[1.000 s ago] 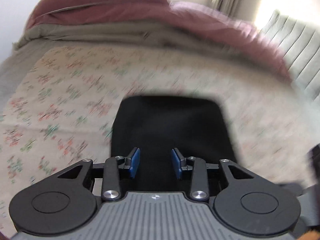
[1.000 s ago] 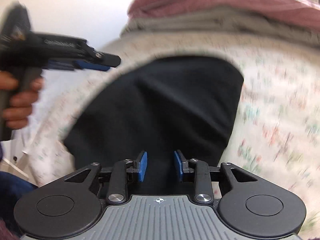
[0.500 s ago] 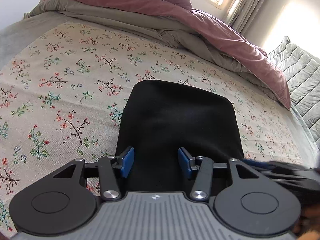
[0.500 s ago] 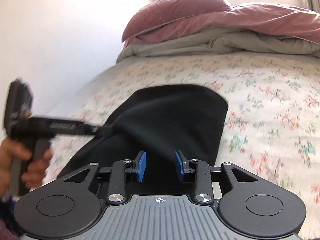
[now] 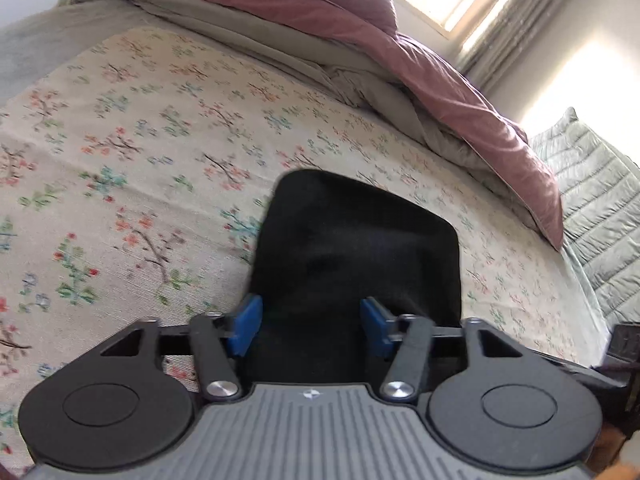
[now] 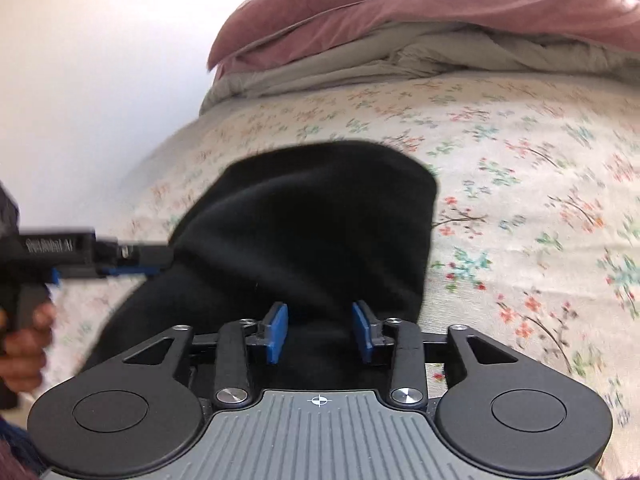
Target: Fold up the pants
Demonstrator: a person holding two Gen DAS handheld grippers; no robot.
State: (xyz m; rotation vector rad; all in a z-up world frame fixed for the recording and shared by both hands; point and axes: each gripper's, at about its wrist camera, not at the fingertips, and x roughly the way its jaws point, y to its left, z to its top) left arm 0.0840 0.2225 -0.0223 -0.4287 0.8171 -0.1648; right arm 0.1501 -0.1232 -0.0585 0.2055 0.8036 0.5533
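Note:
The black pants [image 5: 352,248] lie folded into a compact rectangle on the floral bedsheet [image 5: 132,168]. My left gripper [image 5: 311,326] hovers over their near edge. Its jaws are opening wide, and the blue pads [image 5: 248,324] stand clear of the cloth below. In the right wrist view the pants [image 6: 304,232] show a raised fold on their left side. My right gripper [image 6: 320,332] sits over the near edge with its jaws opening; dark cloth shows between the pads, which do not press on it. The left gripper [image 6: 156,258], held by a hand [image 6: 24,344], reaches the pants' left edge.
A pink duvet [image 5: 420,64] and a grey blanket [image 5: 256,32] are bunched along the far side of the bed. A grey quilted cushion [image 5: 592,208] stands at the right under a bright window with curtains [image 5: 516,20]. A white wall [image 6: 100,60] is beyond the bed's left edge.
Both grippers' jaws have spread wider, the left one much more. The left gripper has dropped from above the bed to the pants' left edge. Both views have rolled slightly.

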